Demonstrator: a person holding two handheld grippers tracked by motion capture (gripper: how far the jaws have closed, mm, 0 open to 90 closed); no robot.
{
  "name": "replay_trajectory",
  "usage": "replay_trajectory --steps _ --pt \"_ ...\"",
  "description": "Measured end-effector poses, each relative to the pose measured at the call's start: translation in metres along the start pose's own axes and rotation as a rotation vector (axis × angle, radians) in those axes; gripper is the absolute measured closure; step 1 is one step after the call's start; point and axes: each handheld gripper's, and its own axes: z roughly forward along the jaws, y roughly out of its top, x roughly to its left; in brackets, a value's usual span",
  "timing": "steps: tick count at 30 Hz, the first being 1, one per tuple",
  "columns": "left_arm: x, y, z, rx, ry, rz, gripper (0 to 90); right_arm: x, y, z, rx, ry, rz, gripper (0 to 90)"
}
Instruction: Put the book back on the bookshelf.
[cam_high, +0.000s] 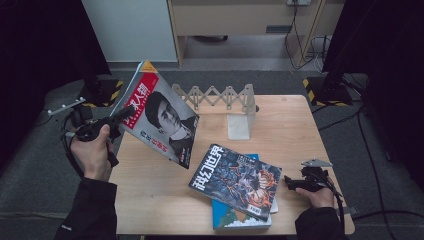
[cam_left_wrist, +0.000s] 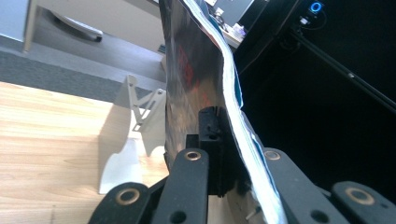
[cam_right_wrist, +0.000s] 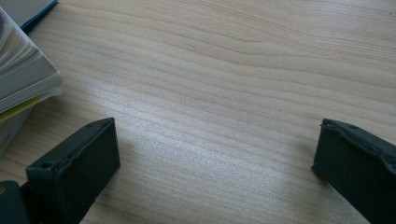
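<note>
A magazine (cam_high: 160, 117) with a red masthead and a portrait on its cover hangs tilted above the table's left side. My left gripper (cam_high: 127, 114) is shut on its left edge. In the left gripper view the glossy cover (cam_left_wrist: 196, 70) rises edge-on from between the closed jaws (cam_left_wrist: 224, 140). A dark comic-style magazine (cam_high: 235, 180) lies on a blue book (cam_high: 235, 217) near the table's front edge. My right gripper (cam_high: 290, 181) rests low just right of that stack. It stands open (cam_right_wrist: 215, 154) over bare wood, with the stack's page edges (cam_right_wrist: 23, 79) at its left.
A pale expanding rack (cam_high: 220, 97) stands at the back of the wooden table (cam_high: 300, 130), with a white bookend (cam_high: 239, 122) in front of it. The bookend (cam_left_wrist: 130, 140) also appears in the left gripper view. Dark curtains and cables surround the table.
</note>
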Motion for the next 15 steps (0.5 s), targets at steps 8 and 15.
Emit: replay_trajectory --steps 8,15 --pt "0.006 0.01 0.008 -0.026 0.071 0.03 86.0 0.0 -0.001 0.0 -0.007 0.0 -0.003 0.2" --pt "0.011 0.016 0.024 -0.037 0.127 0.067 86.0 0.0 -0.001 0.001 -0.013 0.003 -0.009 0.2"
